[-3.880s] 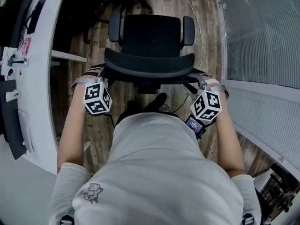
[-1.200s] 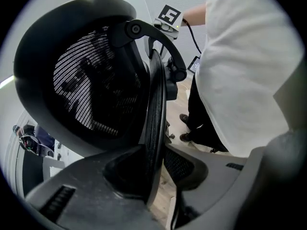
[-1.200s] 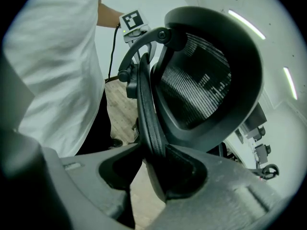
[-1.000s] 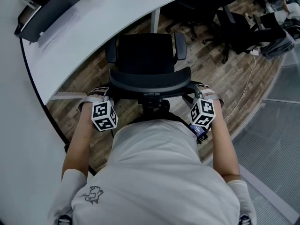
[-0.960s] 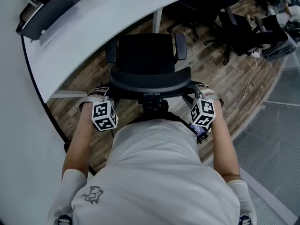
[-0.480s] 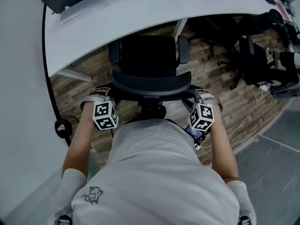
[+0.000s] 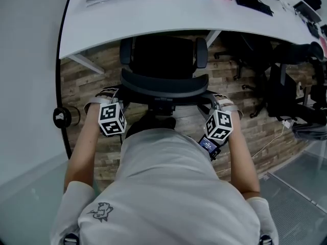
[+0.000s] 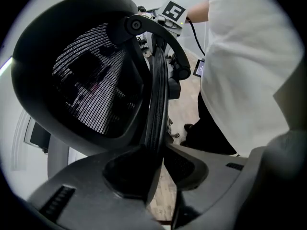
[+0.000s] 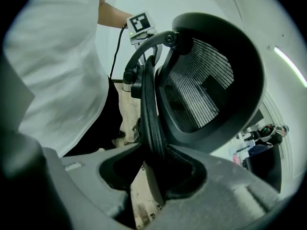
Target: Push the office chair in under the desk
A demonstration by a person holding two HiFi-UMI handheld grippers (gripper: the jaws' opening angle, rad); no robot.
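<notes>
White shirt (image 7: 168, 188) nearest of all, with two bare arms reaching out from it. Just past that, left hand-held gripper (image 7: 114, 100) at the left end of the chair back and right hand-held gripper (image 7: 216, 102) at the right end, each with its marker cube on top. Clamped shut, both of them, on the thin black rim of the backrest (image 7: 164, 84), one at each side, with the rim squeezed between the jaws. Up close from each hand-held gripper: black mesh in a curved black frame, standing upright.

Next, black office chair (image 7: 163, 60) facing away, with seat and two armrests on the far side of the backrest. Far end of the seat right at the near edge of the bench (image 7: 153, 19), in its shadow; hard to tell how much of it is under. Backrest well out on the near side. Brown wooden floor (image 7: 84, 80) below.

White curved bench across the far part, with a few small things on top. More black chairs (image 7: 286, 86) far off to the right, by the same bench.
</notes>
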